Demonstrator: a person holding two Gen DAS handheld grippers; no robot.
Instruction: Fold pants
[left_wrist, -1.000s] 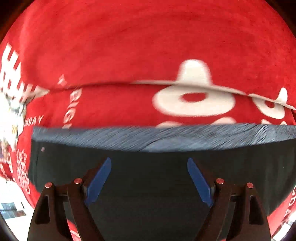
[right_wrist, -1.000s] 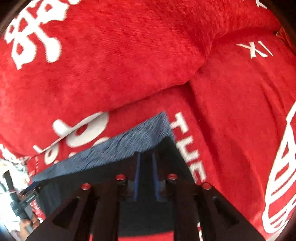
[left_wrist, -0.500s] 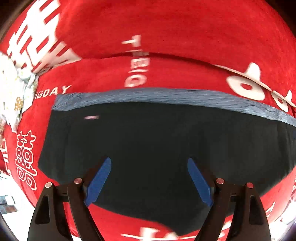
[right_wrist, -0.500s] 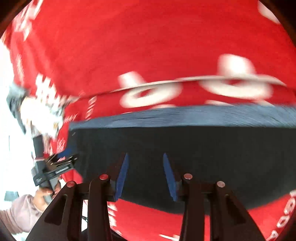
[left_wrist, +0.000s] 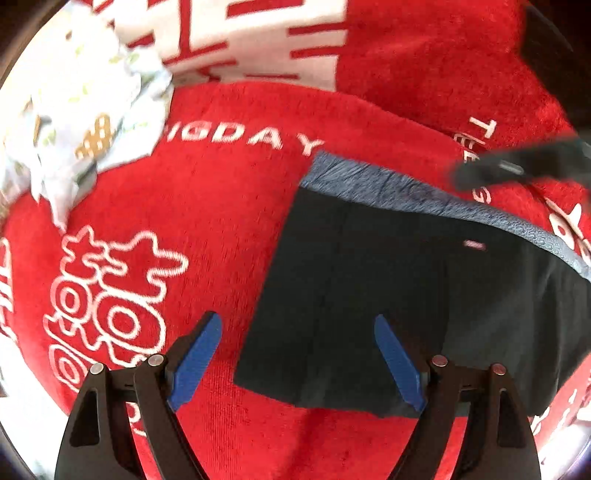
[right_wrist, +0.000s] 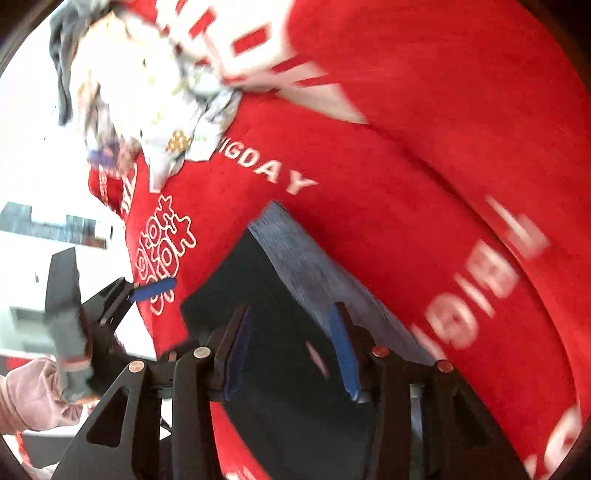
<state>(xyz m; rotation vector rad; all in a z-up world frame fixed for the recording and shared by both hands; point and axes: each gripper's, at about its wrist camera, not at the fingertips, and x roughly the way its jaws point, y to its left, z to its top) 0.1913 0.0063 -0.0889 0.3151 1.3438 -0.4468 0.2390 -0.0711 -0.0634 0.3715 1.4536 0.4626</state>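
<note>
A red blanket (left_wrist: 229, 206) with white lettering covers the work surface. The dark pants (left_wrist: 388, 295), folded into a flat rectangle with a grey-blue waistband (left_wrist: 406, 192) along the far edge, lie on it. A crumpled pale printed cloth (left_wrist: 85, 122) sits at the blanket's far left corner. The left gripper (left_wrist: 297, 363) hangs above the pants' near left corner, jaws wide apart, gripping nothing. The right gripper (right_wrist: 291, 356) hovers over the pants, jaws opening, nothing pinched between them.
</note>
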